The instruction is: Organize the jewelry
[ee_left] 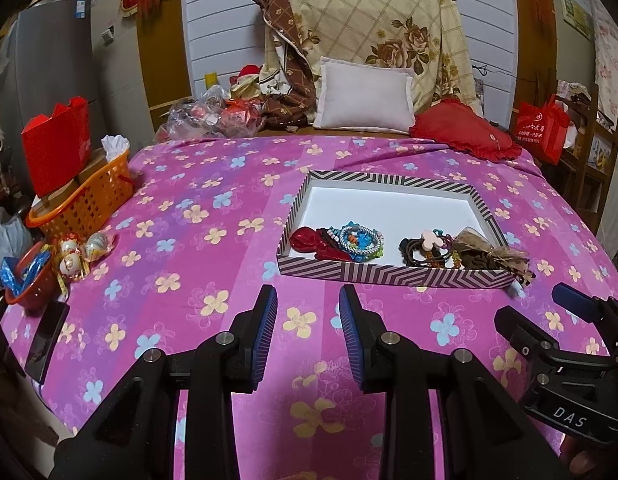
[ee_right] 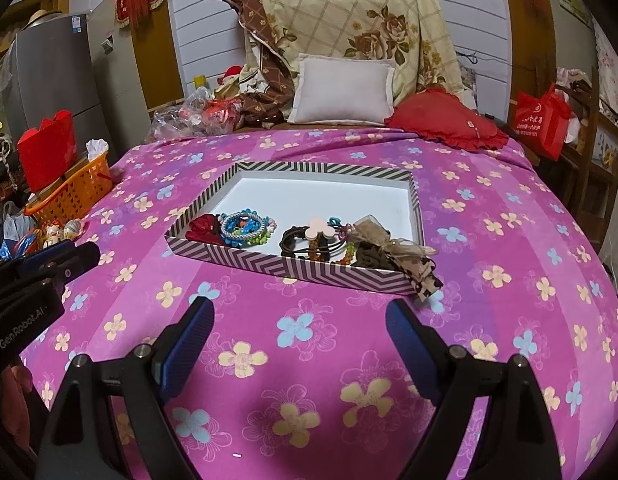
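A shallow striped box (ee_left: 393, 273) (ee_right: 293, 269) with a white floor sits on the pink flowered bedspread. Along its near side lie a red hair piece (ee_left: 309, 239) (ee_right: 203, 225), blue and green beaded bracelets (ee_left: 361, 240) (ee_right: 245, 227), dark hair ties with a pale pink flower (ee_left: 427, 248) (ee_right: 317, 240), and a brown gauze bow (ee_left: 493, 256) (ee_right: 393, 248) hanging over the right corner. My left gripper (ee_left: 308, 304) is open and empty, just before the box. My right gripper (ee_right: 299, 316) is open wider and empty, also before the box. The right gripper shows in the left wrist view (ee_left: 569, 320).
An orange basket (ee_left: 85, 196) (ee_right: 69, 196) with a red bag stands at the bed's left edge, with small ornaments (ee_left: 81, 248) and a red bowl (ee_left: 27, 280) near it. A white pillow (ee_left: 365, 96) and red cushion (ee_left: 465, 128) lie at the head.
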The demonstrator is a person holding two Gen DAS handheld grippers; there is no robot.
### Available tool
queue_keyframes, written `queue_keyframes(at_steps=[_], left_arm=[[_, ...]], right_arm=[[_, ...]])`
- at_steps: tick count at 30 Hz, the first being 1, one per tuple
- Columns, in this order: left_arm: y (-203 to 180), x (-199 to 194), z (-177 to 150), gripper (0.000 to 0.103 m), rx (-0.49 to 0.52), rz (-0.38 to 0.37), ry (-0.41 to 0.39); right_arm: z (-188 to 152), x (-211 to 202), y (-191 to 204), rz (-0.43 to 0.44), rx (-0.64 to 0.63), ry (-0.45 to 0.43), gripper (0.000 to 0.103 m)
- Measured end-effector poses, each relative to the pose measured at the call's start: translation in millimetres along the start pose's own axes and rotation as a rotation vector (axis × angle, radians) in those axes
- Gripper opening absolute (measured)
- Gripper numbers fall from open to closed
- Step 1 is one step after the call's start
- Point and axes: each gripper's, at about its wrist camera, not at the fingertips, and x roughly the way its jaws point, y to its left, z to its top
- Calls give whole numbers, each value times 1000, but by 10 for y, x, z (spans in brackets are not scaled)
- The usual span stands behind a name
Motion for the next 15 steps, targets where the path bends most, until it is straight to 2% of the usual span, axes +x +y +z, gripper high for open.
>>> queue_keyframes(at_steps=[11,15], left_arm=[[-11,28,-7,22,13,-5,-5],[5,42,-15,22,6,-41,-11]], right_arm=[[-9,35,25,1,-4,8,90],[-14,42,27,0,-2,9,90]])
